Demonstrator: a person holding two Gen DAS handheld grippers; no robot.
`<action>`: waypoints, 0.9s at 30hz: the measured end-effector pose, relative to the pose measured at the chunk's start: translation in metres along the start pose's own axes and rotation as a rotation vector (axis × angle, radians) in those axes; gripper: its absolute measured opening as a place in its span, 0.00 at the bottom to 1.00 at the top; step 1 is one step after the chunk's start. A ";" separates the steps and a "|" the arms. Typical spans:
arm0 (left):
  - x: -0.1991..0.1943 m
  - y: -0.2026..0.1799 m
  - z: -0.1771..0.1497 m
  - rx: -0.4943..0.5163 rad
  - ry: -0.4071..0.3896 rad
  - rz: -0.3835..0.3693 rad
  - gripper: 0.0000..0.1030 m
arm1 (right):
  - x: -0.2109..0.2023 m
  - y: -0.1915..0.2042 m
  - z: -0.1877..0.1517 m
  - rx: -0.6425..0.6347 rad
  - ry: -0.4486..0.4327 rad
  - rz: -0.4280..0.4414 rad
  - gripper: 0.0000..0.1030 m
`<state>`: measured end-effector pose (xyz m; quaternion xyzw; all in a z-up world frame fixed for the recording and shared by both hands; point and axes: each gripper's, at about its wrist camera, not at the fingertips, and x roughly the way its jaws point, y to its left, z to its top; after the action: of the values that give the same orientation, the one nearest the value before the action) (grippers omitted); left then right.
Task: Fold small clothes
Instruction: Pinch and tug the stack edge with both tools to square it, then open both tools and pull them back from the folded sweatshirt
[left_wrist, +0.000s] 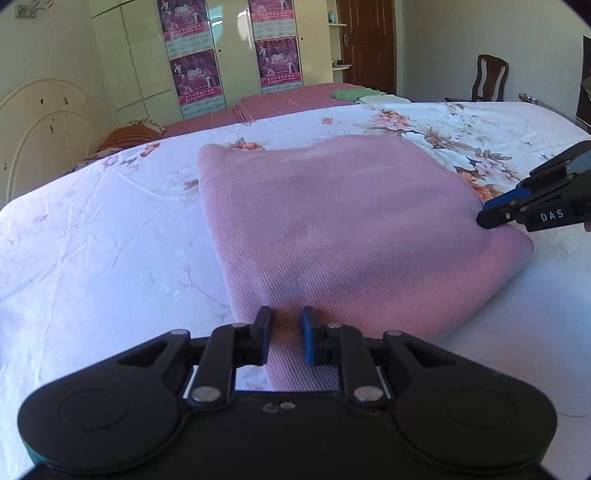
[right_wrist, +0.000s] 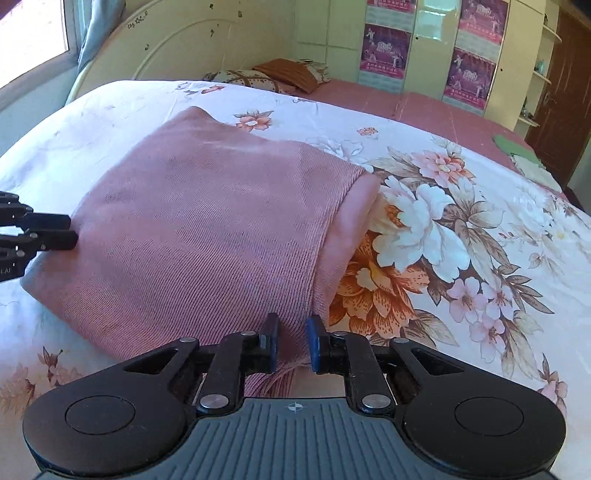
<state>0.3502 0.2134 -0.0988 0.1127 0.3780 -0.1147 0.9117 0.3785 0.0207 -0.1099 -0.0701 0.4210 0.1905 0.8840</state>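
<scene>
1. Left gripper (left_wrist: 284, 338): the black two-finger unit with blue pads fills the bottom of the left wrist view. Its jaws are closed on a fold of the pink ribbed knit garment (left_wrist: 332, 229), pinching the near edge at 6 o'clock.
2. Right gripper (right_wrist: 292, 341): an identical black unit. Its jaws are clamped on the garment's near corner, where the fabric bunches between the pads.
3. Cross-view check: the right gripper enters the left wrist view at 3 o'clock, with its tips touching the garment's right edge. The left gripper enters the right wrist view at 9 o'clock and contacts the garment's left edge.
4. Pink ribbed knit garment: it lies folded into a roughly rectangular stack on the white floral bedsheet (left_wrist: 92, 229), at the centre of both views. In the right wrist view, a rounded folded edge faces 3 o'clock beside a large orange and white flower print.
5. Background: a cream cupboard with purple posters (left_wrist: 195, 74) stands at 12 o'clock in the left wrist view. A brown wooden door (left_wrist: 367, 40) stands at 1 o'clock.
</scene>
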 end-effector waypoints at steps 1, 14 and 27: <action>-0.002 0.000 -0.004 -0.010 0.002 0.005 0.16 | -0.001 -0.002 -0.002 0.004 -0.002 -0.001 0.14; -0.021 -0.006 -0.017 -0.146 0.030 0.111 0.30 | -0.021 -0.004 -0.028 0.115 0.013 -0.012 0.32; -0.155 -0.066 -0.079 -0.275 0.003 0.126 0.91 | -0.157 0.021 -0.100 0.203 -0.067 0.044 0.92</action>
<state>0.1717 0.1932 -0.0507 0.0104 0.3838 -0.0043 0.9233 0.2084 -0.0326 -0.0521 0.0354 0.4099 0.1686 0.8957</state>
